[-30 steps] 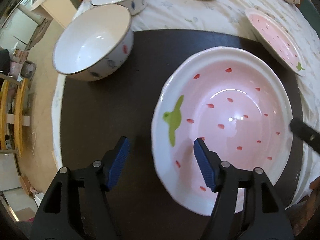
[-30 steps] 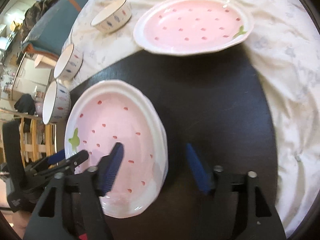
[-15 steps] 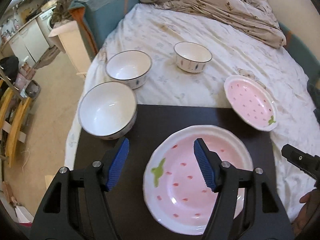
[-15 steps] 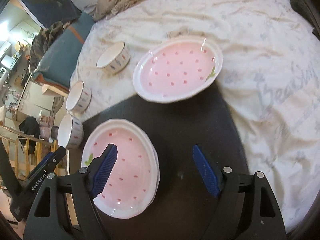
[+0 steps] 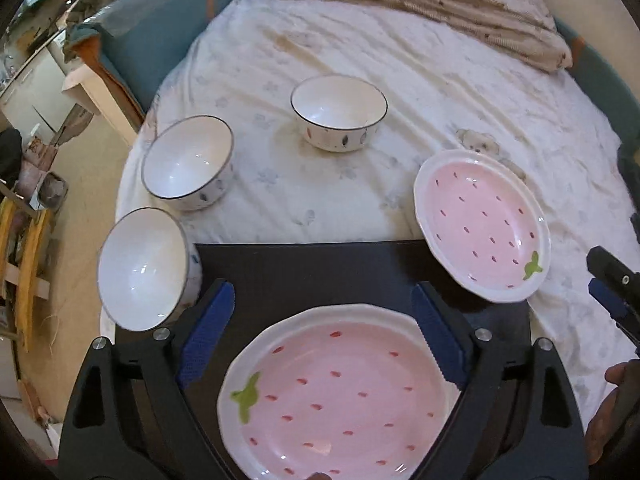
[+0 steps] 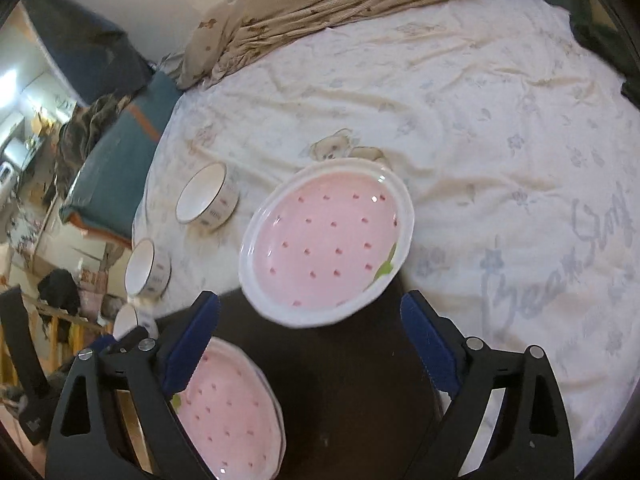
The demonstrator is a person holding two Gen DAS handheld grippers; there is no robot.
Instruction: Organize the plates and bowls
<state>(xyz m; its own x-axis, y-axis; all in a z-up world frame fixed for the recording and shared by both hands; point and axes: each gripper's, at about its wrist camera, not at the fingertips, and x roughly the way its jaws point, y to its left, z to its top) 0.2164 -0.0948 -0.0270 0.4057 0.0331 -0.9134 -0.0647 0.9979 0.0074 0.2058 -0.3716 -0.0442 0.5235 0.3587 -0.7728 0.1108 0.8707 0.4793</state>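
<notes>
A pink strawberry plate (image 5: 340, 396) lies on the dark board (image 5: 320, 272), also in the right wrist view (image 6: 228, 408). A second pink plate (image 5: 480, 224) sits at the board's far right corner, partly on the bedsheet (image 6: 328, 240). Three white bowls stand to the left: one (image 5: 142, 268) by the board's left edge, one (image 5: 188, 164) behind it, one (image 5: 339, 114) farther back. My left gripper (image 5: 324, 340) is open and empty above the near plate. My right gripper (image 6: 310, 344) is open and empty just short of the second plate.
The white patterned bedsheet (image 6: 500, 160) spreads behind and to the right of the board. A crumpled beige blanket (image 6: 320, 4) lies at the far end. A teal cushion (image 5: 160, 28) and the floor with furniture (image 5: 32, 200) are on the left.
Both grippers have lifted and pulled back from the near plate, which now rests free on the board. The view has widened to show the bowls and the bed.
</notes>
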